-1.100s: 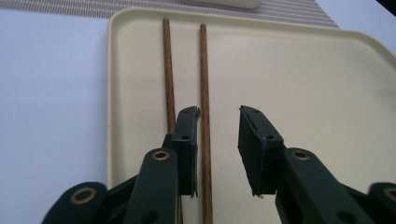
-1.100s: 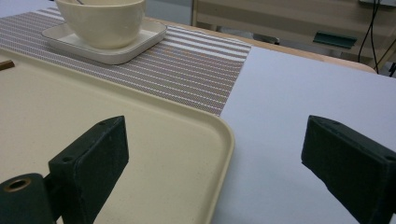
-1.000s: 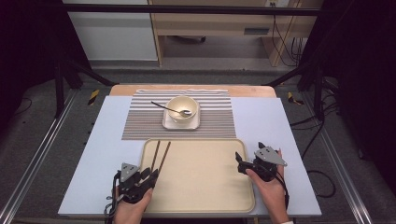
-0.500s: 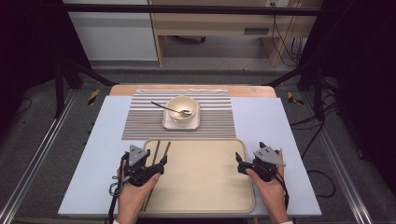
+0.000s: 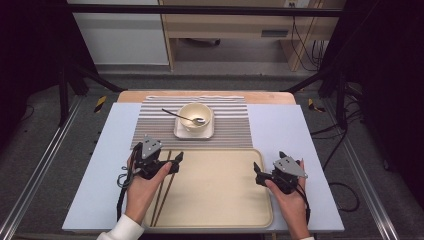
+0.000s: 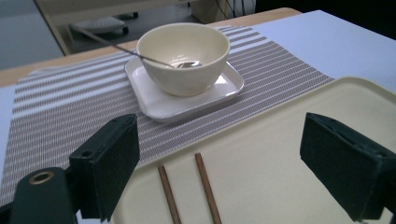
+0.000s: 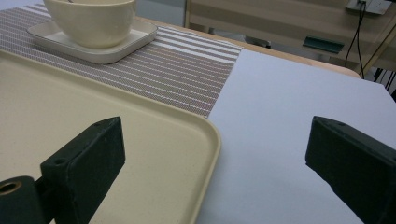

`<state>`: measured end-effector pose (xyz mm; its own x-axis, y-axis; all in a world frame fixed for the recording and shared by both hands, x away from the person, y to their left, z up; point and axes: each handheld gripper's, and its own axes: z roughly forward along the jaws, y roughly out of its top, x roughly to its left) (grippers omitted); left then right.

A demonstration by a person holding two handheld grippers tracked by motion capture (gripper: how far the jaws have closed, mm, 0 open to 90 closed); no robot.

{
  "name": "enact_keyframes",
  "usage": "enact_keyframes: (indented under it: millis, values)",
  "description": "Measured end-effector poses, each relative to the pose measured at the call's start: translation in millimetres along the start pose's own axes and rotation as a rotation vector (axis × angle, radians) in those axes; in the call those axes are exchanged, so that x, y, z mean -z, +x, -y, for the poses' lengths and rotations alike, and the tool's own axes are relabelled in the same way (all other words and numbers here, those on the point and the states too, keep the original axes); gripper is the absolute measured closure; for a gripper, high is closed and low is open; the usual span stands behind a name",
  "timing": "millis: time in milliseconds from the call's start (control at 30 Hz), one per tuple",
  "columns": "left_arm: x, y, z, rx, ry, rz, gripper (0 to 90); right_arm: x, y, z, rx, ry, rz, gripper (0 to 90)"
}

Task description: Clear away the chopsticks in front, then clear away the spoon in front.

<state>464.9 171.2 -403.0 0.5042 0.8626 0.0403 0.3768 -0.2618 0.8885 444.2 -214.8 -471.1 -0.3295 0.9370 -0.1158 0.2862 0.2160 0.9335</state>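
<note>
Two brown chopsticks (image 5: 161, 196) (image 6: 206, 192) lie side by side along the left side of a beige tray (image 5: 220, 195) (image 6: 280, 149) (image 7: 70, 93). My left gripper (image 5: 176, 162) (image 6: 219, 140) hovers over their far ends. Its jaws have just been opening and stand wide apart, with nothing between them. Beyond the tray, a cream bowl (image 5: 195, 115) (image 6: 184, 56) holding a metal spoon (image 5: 182, 117) sits on a square plate (image 5: 194, 133) (image 6: 187, 100). My right gripper (image 5: 258, 174) (image 7: 217, 140) is open and empty at the tray's right edge.
A striped placemat (image 5: 230, 122) (image 6: 60, 112) (image 7: 187, 65) lies under the plate, on a pale blue sheet (image 5: 280, 130) (image 7: 289, 116) that covers the table. Wooden furniture and cables stand beyond the table's far edge.
My left gripper has risen and moved from the chopsticks' near ends toward their far ends, and its jaws have opened. The chopsticks stay on the tray. The right gripper has kept still.
</note>
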Motion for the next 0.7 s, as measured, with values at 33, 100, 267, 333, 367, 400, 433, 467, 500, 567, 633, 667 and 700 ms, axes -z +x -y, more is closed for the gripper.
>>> enact_keyframes:
  millis: [33,100,267,333,367,400,433,467,500,567,633,667,700]
  values:
    - [-2.3,0.9,-1.4,-0.010,-0.001,0.003,10.6,0.1,-0.4,0.1,0.002,0.000,0.002,4.9]
    - [-6.7,2.0,-3.6,-0.017,0.007,0.006,10.3,0.6,-0.5,-0.1,0.002,0.003,0.003,4.9]
    - [-16.9,5.8,-7.8,-0.036,0.020,-0.003,10.4,0.6,-0.8,-0.1,0.001,-0.001,0.002,4.9]
    - [-20.3,8.4,-9.1,-0.046,0.025,-0.007,10.4,0.6,-0.9,-0.2,0.002,-0.001,0.003,4.9]
    - [-22.3,9.2,-9.8,-0.048,0.024,-0.005,10.5,0.6,-1.0,-0.2,0.000,-0.002,0.002,4.9]
    - [-24.0,10.8,-10.8,-0.067,0.034,-0.011,10.6,0.7,-1.2,-0.2,0.001,-0.001,0.002,5.0]
    - [-26.3,12.1,-11.7,-0.070,0.037,-0.015,10.7,0.6,-1.2,-0.2,0.002,0.000,0.002,5.0]
    - [-28.7,14.2,-12.7,-0.071,0.039,-0.017,10.7,0.5,-1.2,-0.2,0.001,0.000,0.002,5.0]
    - [-31.1,16.9,-13.8,-0.074,0.040,-0.026,10.8,0.5,-1.1,-0.3,0.000,0.000,0.001,5.0]
    - [-36.5,22.7,-15.9,-0.070,0.048,-0.033,11.0,0.6,-1.2,-0.3,0.003,-0.001,0.002,5.0]
    - [-42.3,27.7,-17.7,-0.055,0.057,-0.036,11.4,0.9,-1.6,-0.4,0.002,-0.001,0.002,5.1]
    - [-45.5,29.9,-18.7,-0.047,0.059,-0.032,11.4,1.0,-1.6,-0.4,0.001,-0.001,0.004,5.0]
    - [-48.4,31.9,-19.6,-0.043,0.060,-0.030,11.3,0.9,-1.7,-0.5,0.001,-0.001,0.004,5.0]
